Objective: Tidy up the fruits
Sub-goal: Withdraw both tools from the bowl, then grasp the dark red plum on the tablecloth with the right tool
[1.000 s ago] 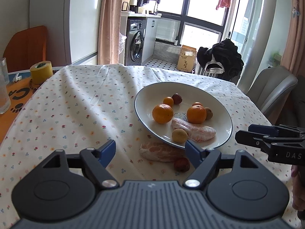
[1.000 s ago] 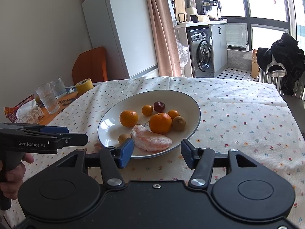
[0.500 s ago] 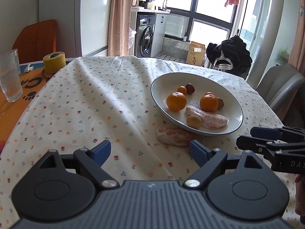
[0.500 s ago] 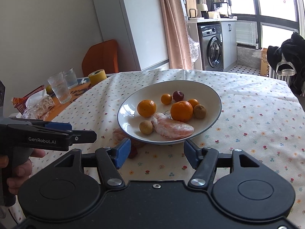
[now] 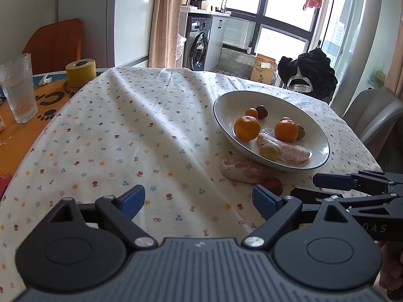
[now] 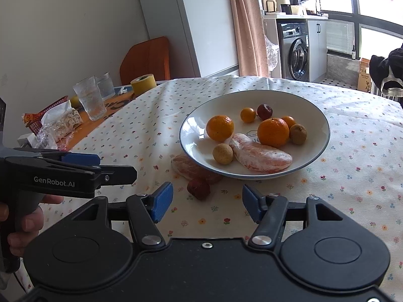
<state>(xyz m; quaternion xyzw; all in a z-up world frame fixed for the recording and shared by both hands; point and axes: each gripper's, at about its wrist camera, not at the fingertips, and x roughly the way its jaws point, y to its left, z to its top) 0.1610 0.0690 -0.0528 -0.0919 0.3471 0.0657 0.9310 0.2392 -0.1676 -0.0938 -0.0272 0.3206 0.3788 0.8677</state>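
Note:
A white plate (image 6: 316,148) (image 5: 320,141) on the flowered cloth holds two oranges (image 6: 220,127), several small fruits and a peeled pomelo segment (image 6: 262,156). A second pomelo segment (image 6: 186,166) (image 5: 243,171) and a dark red fruit (image 6: 198,188) (image 5: 274,185) lie on the cloth beside the plate's near edge. My right gripper (image 6: 206,202) is open and empty, just short of the red fruit. My left gripper (image 5: 199,201) is open and empty, left of the loose fruit. Each gripper shows at the edge of the other's view.
Drinking glasses (image 6: 90,98) (image 5: 19,88), a yellow tape roll (image 6: 143,84) (image 5: 80,72) and snack packets (image 6: 54,125) stand on the orange mat at the table's left. A grey chair (image 5: 372,115) stands at the far right.
Both grippers have pulled back and away from the plate, so the pomelo segment and red fruit on the cloth now show in front of the fingers.

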